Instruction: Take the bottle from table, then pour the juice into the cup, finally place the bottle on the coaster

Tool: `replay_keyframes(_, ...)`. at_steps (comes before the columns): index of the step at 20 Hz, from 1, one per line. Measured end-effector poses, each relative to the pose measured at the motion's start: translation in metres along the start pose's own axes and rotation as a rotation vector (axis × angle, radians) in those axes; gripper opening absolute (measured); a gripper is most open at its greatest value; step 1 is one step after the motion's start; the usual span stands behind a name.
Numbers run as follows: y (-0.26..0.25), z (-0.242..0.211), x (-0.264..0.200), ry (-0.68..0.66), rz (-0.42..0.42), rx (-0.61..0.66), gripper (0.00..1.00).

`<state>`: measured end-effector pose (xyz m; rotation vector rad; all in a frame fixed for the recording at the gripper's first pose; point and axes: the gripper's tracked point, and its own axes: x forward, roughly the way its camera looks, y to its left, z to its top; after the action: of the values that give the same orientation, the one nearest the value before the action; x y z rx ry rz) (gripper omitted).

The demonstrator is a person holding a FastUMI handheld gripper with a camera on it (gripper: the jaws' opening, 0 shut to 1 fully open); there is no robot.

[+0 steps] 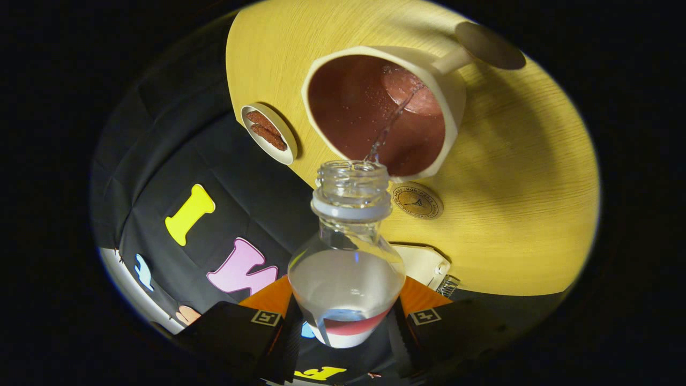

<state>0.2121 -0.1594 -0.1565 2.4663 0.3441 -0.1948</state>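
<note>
The bottle (pixel 347 252) sits between the 2 fingers of the gripper (pixel 345 321), which are closed against its sides and hold it tilted forward, its open neck pointing ahead of them. It is clear, with a clear liquid still filling part of the body and no cap on the threaded mouth. A thin stream (pixel 390 126) leaves the mouth and falls into the cup (pixel 383 110), a pale mug with a reddish-brown inside that stands just beyond the bottle's neck on the wooden table (pixel 514 177); liquid is already pooling at its bottom.

So step 1, taking the bottle, looks done, and step 2, the pour, is under way but not finished. Step 3 is left. A small round coaster (pixel 417 201) lies on the table just beside the bottle's neck and below the cup's rim, bare, and appears to be where the bottle should go. Further off to the fingers' left, a small dish (pixel 269 133) holds brown pieces. A darker round disc (pixel 490 45) lies beyond the cup's handle.
</note>
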Motion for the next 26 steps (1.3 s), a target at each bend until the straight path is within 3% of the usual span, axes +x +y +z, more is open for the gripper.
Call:
replay_keyframes(12, 0.034, -0.008, -0.01, 0.004, 0.115, 0.12, 0.71)
replay_keyframes(26, 0.05, -0.01, -0.015, -0.021, 0.159, 0.198, 0.72)
